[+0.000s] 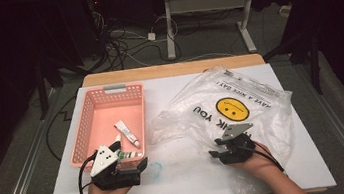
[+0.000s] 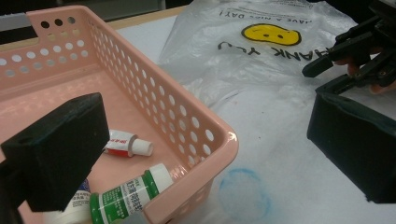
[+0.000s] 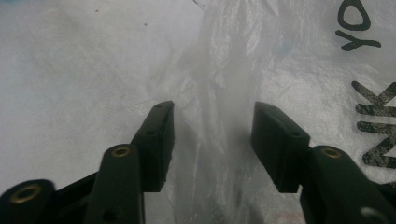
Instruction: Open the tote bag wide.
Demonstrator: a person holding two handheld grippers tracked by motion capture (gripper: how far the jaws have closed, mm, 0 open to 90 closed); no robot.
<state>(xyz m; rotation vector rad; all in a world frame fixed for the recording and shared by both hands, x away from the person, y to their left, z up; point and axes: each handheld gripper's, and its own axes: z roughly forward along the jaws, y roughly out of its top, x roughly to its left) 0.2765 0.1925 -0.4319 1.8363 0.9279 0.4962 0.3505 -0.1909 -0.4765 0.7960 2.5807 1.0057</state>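
Note:
A pink perforated basket stands on the left of the white table. A white tube with a red band and a green-and-white tube lie at its near end. My left gripper is open wide across the basket's near right corner, one jaw inside and one outside. A crumpled clear plastic bag with a yellow smiley and "THANK YOU" print lies on the right. My right gripper is low over its near left part. A raised fold of the bag runs between the jaws, and the pads stand apart from it.
A faint blue ring stain marks the tabletop just in front of the basket corner. The right gripper appears at the far right of the left gripper view. Cables and desk legs lie on the floor beyond the table.

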